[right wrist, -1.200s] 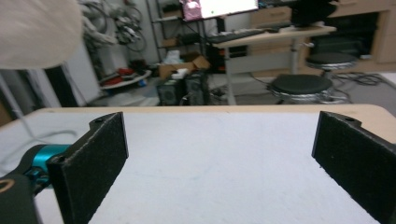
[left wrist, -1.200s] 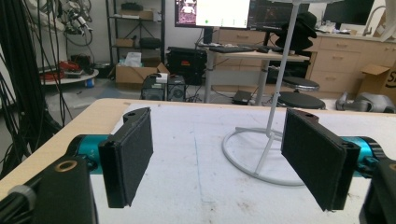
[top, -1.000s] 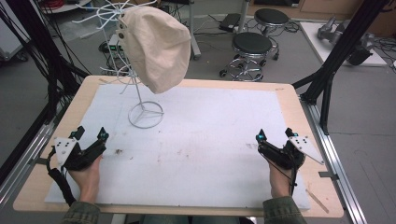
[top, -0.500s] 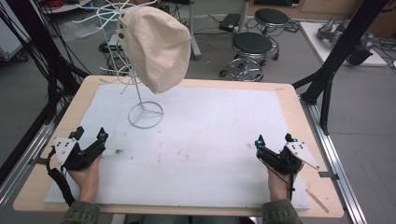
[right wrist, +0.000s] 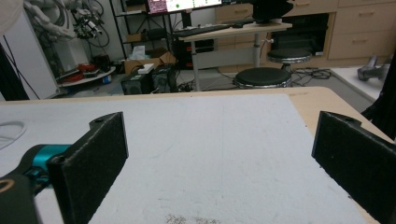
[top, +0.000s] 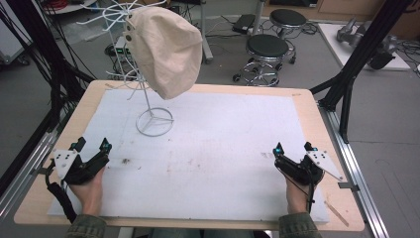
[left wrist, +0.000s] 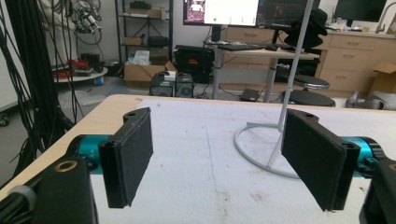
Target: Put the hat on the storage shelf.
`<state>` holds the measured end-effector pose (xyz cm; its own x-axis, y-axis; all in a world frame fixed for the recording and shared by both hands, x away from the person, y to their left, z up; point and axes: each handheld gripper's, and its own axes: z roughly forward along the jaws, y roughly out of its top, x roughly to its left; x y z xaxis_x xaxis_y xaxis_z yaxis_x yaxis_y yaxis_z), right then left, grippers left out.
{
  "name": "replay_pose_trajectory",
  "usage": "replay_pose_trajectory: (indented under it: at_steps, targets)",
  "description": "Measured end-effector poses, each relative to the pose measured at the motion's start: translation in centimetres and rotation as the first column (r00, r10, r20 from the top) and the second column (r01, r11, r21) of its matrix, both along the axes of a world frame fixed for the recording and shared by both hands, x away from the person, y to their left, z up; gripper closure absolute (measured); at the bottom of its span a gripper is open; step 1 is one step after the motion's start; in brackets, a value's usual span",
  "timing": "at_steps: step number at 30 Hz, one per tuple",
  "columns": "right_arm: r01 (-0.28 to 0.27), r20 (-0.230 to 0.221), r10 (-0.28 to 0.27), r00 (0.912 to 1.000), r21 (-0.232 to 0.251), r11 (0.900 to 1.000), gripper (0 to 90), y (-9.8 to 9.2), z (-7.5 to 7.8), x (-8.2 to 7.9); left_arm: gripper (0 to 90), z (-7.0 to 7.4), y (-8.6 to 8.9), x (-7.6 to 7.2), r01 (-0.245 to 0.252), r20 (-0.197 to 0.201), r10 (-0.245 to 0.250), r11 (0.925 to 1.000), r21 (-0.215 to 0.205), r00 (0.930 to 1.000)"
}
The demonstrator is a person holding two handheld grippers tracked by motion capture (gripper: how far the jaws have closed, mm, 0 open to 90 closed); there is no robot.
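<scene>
Fingers (left wrist: 135, 154) on my left gripper (top: 92, 147) are spread wide with nothing between them, and I read the same on my right gripper (top: 292, 148): its pads stand far apart over bare white mat (top: 223, 163), touching nothing.

I take the wire stand (top: 151, 106) as my landmark. It stands upright on the table (top: 307, 106), on the mat's far left part, its ring base flat and its thin post rising straight up. The cream hat (top: 163, 49) hangs on the stand's top, slumped to the stand's right side and well above the table surface.

My left gripper rests on the near side of the stand, a little to its left, with its fingers aimed roughly toward the base. In the left gripper view the post (left wrist: 292, 79) and ring base (left wrist: 254, 149) sit just ahead, close to the far pad. My right gripper lies well apart from the stand, off to its right near the table's near right edge; in the right gripper view I catch just a sliver of the ring (right wrist: 11, 128) at the frame's left margin.

So the left hand is plainly the nearer one. The hat lies forward and high from those fingers, its long axis running roughly down the post, so I judge any reach must climb rather than slide along the mat.
</scene>
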<state>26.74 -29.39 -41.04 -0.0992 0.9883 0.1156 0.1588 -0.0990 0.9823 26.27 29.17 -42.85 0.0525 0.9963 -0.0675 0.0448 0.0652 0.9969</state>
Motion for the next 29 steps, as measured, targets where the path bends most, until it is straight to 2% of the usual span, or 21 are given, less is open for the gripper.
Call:
replay_pose_trajectory:
  at_steps: [14,29]
  targets:
    - [-0.015,0.008,0.015,0.9998,-0.002,1.0,2.5,0.2,0.09,-0.12,25.2,-0.09,-0.09,-0.14,0.007,-0.004,-0.007,0.9999,0.012,1.0]
    - [-0.017,-0.003,0.017,0.9998,-0.004,1.0,2.5,0.25,0.01,-0.11,25.2,-0.15,0.15,-0.18,-0.001,-0.006,0.001,1.0,0.004,1.0]
